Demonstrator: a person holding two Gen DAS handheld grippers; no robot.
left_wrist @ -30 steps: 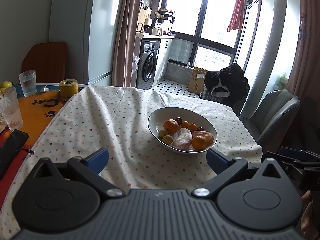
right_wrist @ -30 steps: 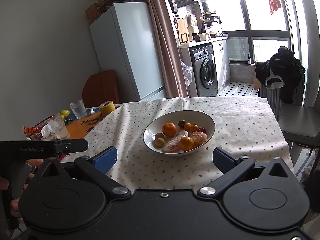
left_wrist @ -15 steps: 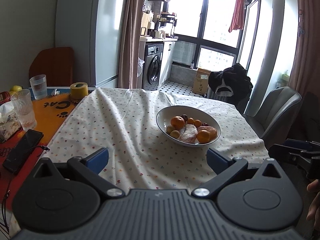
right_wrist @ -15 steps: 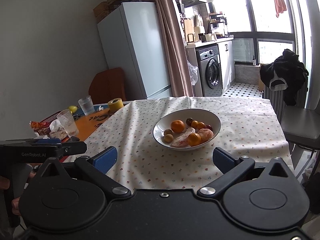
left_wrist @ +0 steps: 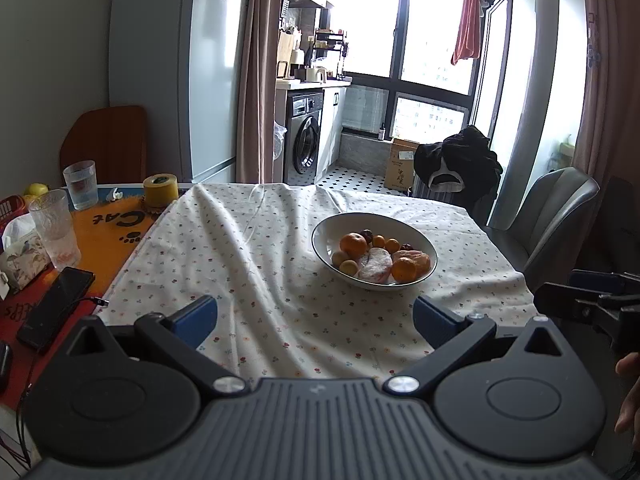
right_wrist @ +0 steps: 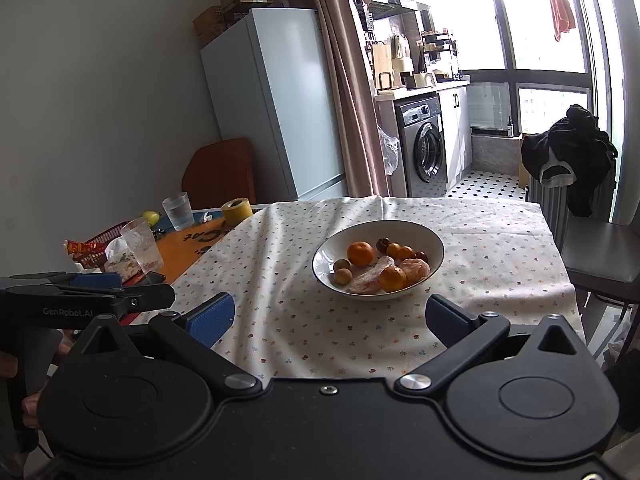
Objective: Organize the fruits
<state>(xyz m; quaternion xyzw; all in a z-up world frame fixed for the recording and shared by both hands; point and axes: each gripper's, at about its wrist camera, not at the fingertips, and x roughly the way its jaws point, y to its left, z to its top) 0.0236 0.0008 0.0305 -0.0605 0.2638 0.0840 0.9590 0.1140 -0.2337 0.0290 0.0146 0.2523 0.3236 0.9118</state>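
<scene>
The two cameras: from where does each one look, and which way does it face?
Left wrist: sits on the left gripper, faces the bowl across the tablecloth; the right gripper and fingers show at right.
Right wrist: sits on the right gripper, faces the same bowl; the left gripper shows at left.
Shared: bowl, fruits, fridge.

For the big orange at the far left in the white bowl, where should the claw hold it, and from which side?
Grip the big orange across its round middle, coming from above. It lies low inside the bowl, whose rim blocks a side approach, and small fruits lie close in front. Its top is free.
</scene>
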